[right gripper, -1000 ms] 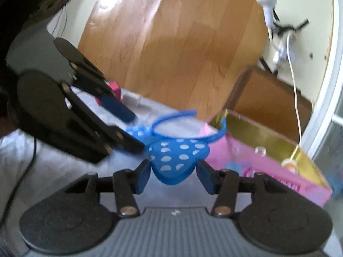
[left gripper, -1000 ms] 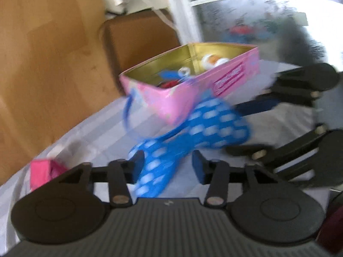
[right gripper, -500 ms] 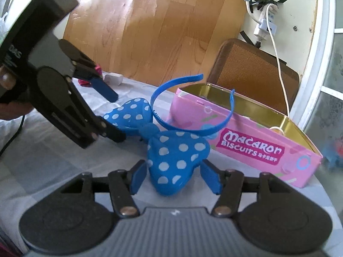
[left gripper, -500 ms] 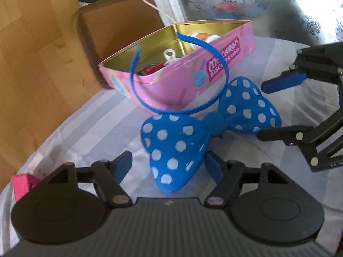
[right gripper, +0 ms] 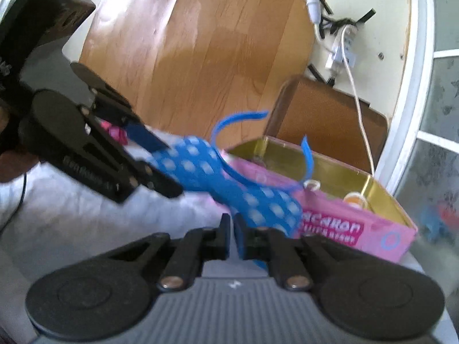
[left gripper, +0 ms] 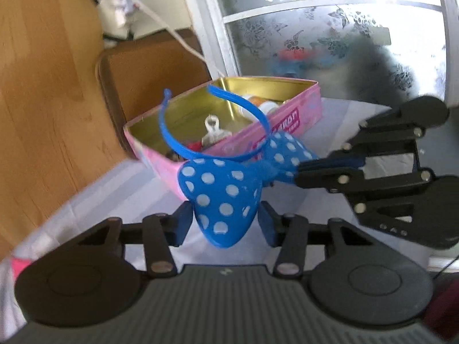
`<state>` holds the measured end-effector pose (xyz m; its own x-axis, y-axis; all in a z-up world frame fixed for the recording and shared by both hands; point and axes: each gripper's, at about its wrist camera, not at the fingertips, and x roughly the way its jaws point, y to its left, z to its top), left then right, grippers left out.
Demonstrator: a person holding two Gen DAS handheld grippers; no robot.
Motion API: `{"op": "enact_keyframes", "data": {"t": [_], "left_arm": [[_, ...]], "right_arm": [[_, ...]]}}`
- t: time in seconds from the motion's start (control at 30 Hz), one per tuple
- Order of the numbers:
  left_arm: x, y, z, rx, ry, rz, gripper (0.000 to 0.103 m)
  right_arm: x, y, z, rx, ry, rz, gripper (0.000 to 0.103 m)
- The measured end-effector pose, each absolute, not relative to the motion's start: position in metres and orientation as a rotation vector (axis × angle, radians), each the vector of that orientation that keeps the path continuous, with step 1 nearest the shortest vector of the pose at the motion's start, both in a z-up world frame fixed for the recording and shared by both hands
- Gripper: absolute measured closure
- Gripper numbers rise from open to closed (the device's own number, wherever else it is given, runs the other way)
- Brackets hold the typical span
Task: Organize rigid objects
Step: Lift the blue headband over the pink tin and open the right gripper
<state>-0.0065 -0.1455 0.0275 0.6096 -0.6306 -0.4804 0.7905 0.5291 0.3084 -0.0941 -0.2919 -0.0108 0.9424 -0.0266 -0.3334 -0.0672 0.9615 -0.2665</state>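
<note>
A blue headband with a white-dotted bow (left gripper: 223, 192) hangs in the air in front of the pink biscuit tin (left gripper: 289, 120). My right gripper (right gripper: 235, 239) is shut on one lobe of the bow (right gripper: 258, 203); it shows in the left wrist view (left gripper: 298, 169) pinching the far lobe. My left gripper (left gripper: 222, 222) is open, its fingers (left gripper: 182, 220) on either side of the near lobe without pressing it. The tin (right gripper: 358, 229) is open and holds several small items. The band arcs over the tin's near wall.
A striped cloth (left gripper: 114, 189) covers the table. A small pink object (left gripper: 20, 263) lies at the left edge. A brown chair back (left gripper: 149, 66) stands behind the tin, with a white cable (right gripper: 358, 109) and a frosted window (left gripper: 330, 37) beyond.
My right gripper has closed on the bow's lobe and lifted the headband off the cloth toward the tin. My left gripper stays open around the other lobe.
</note>
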Motion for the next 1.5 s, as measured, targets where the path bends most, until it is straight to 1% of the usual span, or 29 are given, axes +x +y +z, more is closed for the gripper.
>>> {"op": "enact_keyframes", "data": {"t": [0.07, 0.23, 0.27, 0.3, 0.33, 0.37, 0.43, 0.47, 0.5, 0.6, 0.67, 0.7, 0.73, 0.77, 0.83, 0.87, 0.9, 0.97, 1.03, 1.07, 1.2, 1.3, 1.37, 1.43, 1.5], "left_arm": [[-0.008, -0.158, 0.029, 0.569, 0.3, -0.872, 0.05], [0.011, -0.173, 0.024, 0.534, 0.363, -0.845, 0.05], [0.011, -0.171, 0.023, 0.523, 0.375, -0.847, 0.05], [0.011, -0.168, 0.023, 0.51, 0.387, -0.856, 0.05], [0.012, -0.165, 0.023, 0.497, 0.404, -0.865, 0.048], [0.013, -0.162, 0.022, 0.474, 0.428, -0.871, 0.047], [0.022, -0.151, 0.022, 0.376, 0.506, -0.883, 0.035], [0.028, -0.145, 0.021, 0.311, 0.55, -0.888, 0.032], [0.037, -0.139, 0.021, 0.243, 0.597, -0.894, 0.025], [0.062, -0.134, 0.024, 0.071, 0.678, -0.909, 0.023], [0.072, -0.139, 0.029, 0.016, 0.686, -0.932, 0.025], [0.074, -0.143, 0.03, 0.01, 0.688, -0.944, 0.031], [0.076, -0.15, 0.031, 0.02, 0.697, -0.956, 0.043], [0.078, -0.157, 0.03, 0.042, 0.71, -0.953, 0.05], [0.08, -0.167, 0.024, 0.067, 0.755, -0.965, 0.084], [0.081, -0.169, 0.02, 0.067, 0.772, -0.967, 0.085], [0.079, -0.169, 0.019, 0.064, 0.771, -0.953, 0.084], [0.073, -0.163, 0.026, 0.053, 0.743, -0.95, 0.085], [0.069, -0.16, 0.041, 0.038, 0.699, -0.973, 0.087], [0.069, -0.16, 0.05, 0.037, 0.672, -0.98, 0.087], [0.078, -0.181, 0.095, 0.062, 0.552, -0.964, 0.087], [0.108, -0.201, 0.119, 0.022, 0.527, -0.956, 0.087], [0.129, -0.214, 0.128, -0.009, 0.521, -0.943, 0.087], [0.154, -0.229, 0.129, -0.041, 0.545, -0.951, 0.087], [0.175, -0.24, 0.12, -0.071, 0.587, -0.942, 0.087]], "right_arm": [[-0.09, -0.293, -0.004, -0.287, 0.317, 0.015, 0.097], [-0.082, -0.314, -0.001, -0.233, 0.331, -0.018, 0.094], [-0.085, -0.322, -0.001, -0.203, 0.339, -0.019, 0.087], [-0.087, -0.332, -0.002, -0.163, 0.35, -0.013, 0.075], [-0.09, -0.343, -0.003, -0.115, 0.367, 0.01, 0.069], [-0.093, -0.357, -0.004, -0.05, 0.383, 0.035, 0.065], [-0.093, -0.384, -0.006, 0.072, 0.417, 0.07, 0.064], [-0.093, -0.396, -0.01, 0.14, 0.439, 0.088, 0.063], [-0.091, -0.409, -0.013, 0.221, 0.462, 0.113, 0.06], [-0.079, -0.437, -0.021, 0.402, 0.506, 0.174, 0.058], [-0.068, -0.449, -0.022, 0.474, 0.514, 0.2, 0.058], [-0.061, -0.454, -0.021, 0.502, 0.51, 0.214, 0.058], [-0.054, -0.457, -0.02, 0.516, 0.508, 0.221, 0.058], [-0.047, -0.459, -0.018, 0.528, 0.513, 0.232, 0.058], [-0.032, -0.457, -0.019, 0.545, 0.541, 0.27, 0.065], [-0.027, -0.456, -0.021, 0.553, 0.555, 0.291, 0.076], [-0.022, -0.452, -0.023, 0.551, 0.572, 0.299, 0.084], [-0.02, -0.447, -0.021, 0.529, 0.576, 0.293, 0.085], [-0.03, -0.449, -0.01, 0.531, 0.541, 0.308, 0.089], [-0.033, -0.45, -0.002, 0.528, 0.518, 0.315, 0.091], [-0.025, -0.463, 0.048, 0.439, 0.408, 0.279, 0.093], [0.011, -0.477, 0.08, 0.39, 0.373, 0.225, 0.094], [0.039, -0.49, 0.095, 0.398, 0.383, 0.204, 0.095], [0.07, -0.497, 0.102, 0.401, 0.412, 0.193, 0.096], [0.101, -0.502, 0.097, 0.405, 0.477, 0.176, 0.097]]}}
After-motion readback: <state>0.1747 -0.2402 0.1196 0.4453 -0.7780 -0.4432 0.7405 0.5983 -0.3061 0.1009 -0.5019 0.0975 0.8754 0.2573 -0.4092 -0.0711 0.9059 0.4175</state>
